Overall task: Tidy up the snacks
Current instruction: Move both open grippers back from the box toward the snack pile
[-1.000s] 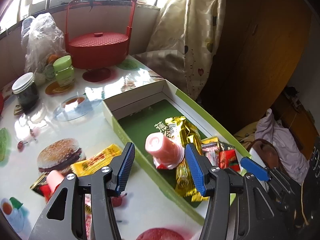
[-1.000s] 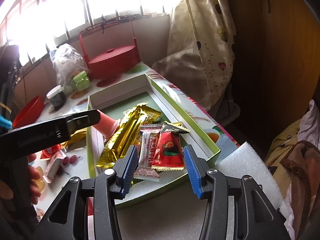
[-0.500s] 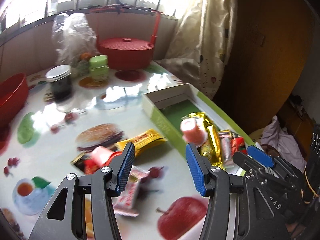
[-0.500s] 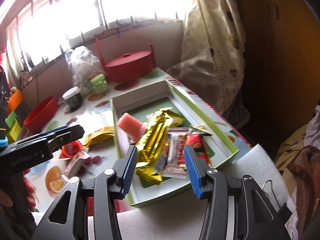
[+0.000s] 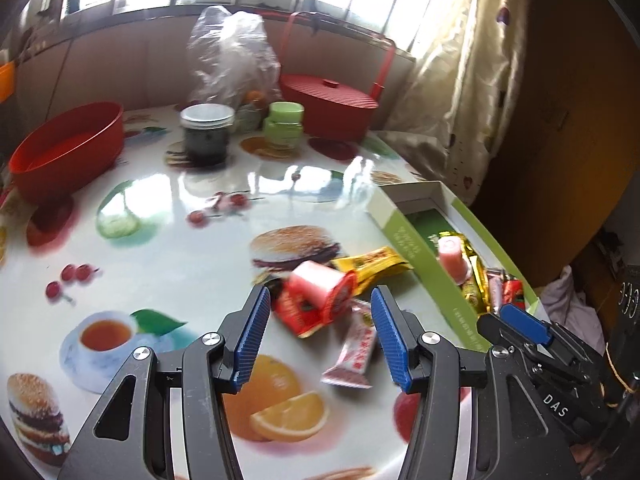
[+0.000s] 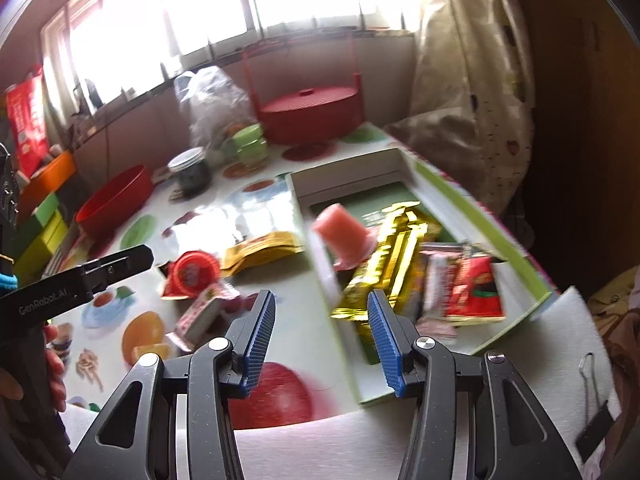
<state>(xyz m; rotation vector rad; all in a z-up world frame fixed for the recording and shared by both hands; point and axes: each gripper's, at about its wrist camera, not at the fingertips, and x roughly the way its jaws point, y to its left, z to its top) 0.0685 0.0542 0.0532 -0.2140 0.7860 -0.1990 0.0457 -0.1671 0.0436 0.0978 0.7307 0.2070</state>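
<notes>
The left gripper [image 5: 318, 334] hangs wide open, holding nothing, its jaws framing a pink jelly cup [image 5: 320, 290] lying among wrappers on the table [image 5: 168, 248]. The right gripper [image 6: 320, 338] is also wide open and empty, near the green box [image 6: 480, 216] holding another jelly cup [image 6: 344, 234] and gold packets [image 6: 394, 256].

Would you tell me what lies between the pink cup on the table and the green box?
The yellow packet lies between the cup and the box, clearest in the left wrist view.
</notes>
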